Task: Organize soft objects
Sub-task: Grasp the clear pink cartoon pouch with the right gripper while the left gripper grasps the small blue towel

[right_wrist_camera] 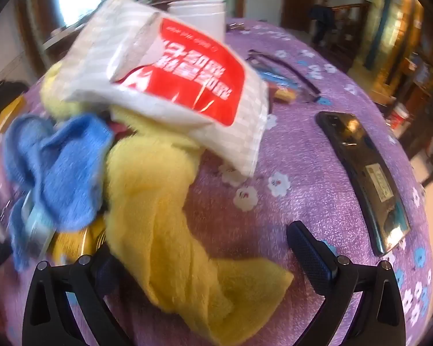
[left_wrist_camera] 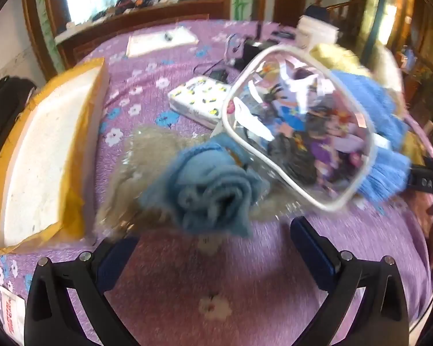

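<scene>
Purple flowered cloth [left_wrist_camera: 187,288] covers the table, and both views are smeared with motion blur. Nearest in the left wrist view, the left gripper [left_wrist_camera: 213,242] hangs with its jaws spread wide and nothing between them, bare cloth under it. Just beyond its tips sits a rolled blue towel [left_wrist_camera: 210,184], resting on a beige fuzzy cloth [left_wrist_camera: 147,155] that looks wrapped in clear plastic. Right of the roll, a clear pouch [left_wrist_camera: 300,132] with white piping stands tilted, colourful prints showing inside, and a blue fringed cloth [left_wrist_camera: 384,144] lies behind it. At the table's left edge lies a white foam slab [left_wrist_camera: 43,155] in yellow tape. Further back a white patterned pack [left_wrist_camera: 199,98] lies flat, and a white container [left_wrist_camera: 317,33] stands near the far edge.

Over to the right wrist view: the right gripper [right_wrist_camera: 205,245] is also released, jaws wide apart, and a yellow towel [right_wrist_camera: 164,216] trails between them from the pile ahead; whether it touches the left finger I cannot tell. Left of it bunches a blue cloth [right_wrist_camera: 60,167]. Above the yellow towel a white striped packet [right_wrist_camera: 170,83] with a red label tilts. A dark phone [right_wrist_camera: 363,178] lies flat toward the right edge, well apart from the pile
</scene>
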A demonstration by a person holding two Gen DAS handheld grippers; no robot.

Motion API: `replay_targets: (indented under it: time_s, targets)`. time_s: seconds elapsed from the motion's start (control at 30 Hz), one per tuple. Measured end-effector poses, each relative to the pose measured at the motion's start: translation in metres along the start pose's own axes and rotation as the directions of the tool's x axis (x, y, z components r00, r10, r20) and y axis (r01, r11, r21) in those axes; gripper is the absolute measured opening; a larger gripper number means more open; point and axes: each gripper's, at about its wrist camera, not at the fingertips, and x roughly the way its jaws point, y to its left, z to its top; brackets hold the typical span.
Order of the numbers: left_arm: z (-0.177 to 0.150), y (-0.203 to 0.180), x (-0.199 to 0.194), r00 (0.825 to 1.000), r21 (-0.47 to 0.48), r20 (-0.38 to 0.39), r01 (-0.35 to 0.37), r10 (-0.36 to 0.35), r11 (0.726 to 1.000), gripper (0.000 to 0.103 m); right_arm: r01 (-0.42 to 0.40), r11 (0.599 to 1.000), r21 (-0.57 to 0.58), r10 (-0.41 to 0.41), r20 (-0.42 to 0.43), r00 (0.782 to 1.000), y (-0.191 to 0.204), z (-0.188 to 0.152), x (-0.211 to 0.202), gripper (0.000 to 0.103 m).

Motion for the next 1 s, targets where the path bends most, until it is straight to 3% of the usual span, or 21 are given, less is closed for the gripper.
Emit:
replay_targets:
  time_s: [0.2,0.3,0.37,0.53,0.73,0.9,1.0]
  targets:
    - [-0.029,0.017,-0.037,0.989,0.025,0.13,0.066,-0.069,0.998,0.103,-0.227,0.974,-0.004,0.227,0.066,0.972,-0.015,-0.027,-0.055,0.102]
    - [-0.036,0.022,-0.052,0.971,0.026,0.212,0.11,-0.113,0.994,0.098,-0.282,0.958,-0.048,0.286,0.122,0.95,-0.008,-0.04,-0.079,0.096]
    - [-0.03,0.028,-0.049,0.978,0.027,0.174,0.11,-0.113,0.994,0.093,-0.312,0.945,-0.101,0.324,0.146,0.935,0.003,-0.042,-0.091,0.082]
    - [-0.031,0.033,-0.054,0.965,0.012,0.229,0.129,-0.128,0.992,0.081,-0.339,0.915,-0.218,0.377,0.16,0.912,0.05,-0.033,-0.107,0.081]
    - [-0.034,0.042,-0.055,0.954,-0.051,0.259,0.169,-0.151,0.984,0.081,-0.299,0.86,-0.413,0.393,0.165,0.904,0.119,-0.008,-0.11,0.081]
    - [-0.035,0.045,-0.056,0.954,-0.075,0.258,0.18,-0.155,0.981,0.081,-0.183,0.814,-0.552,0.309,0.145,0.94,0.173,0.004,-0.085,0.081]
    - [-0.036,0.045,-0.057,0.953,-0.074,0.27,0.162,-0.137,0.984,0.081,-0.135,0.766,-0.628,0.273,0.129,0.953,0.192,0.003,-0.069,0.09]
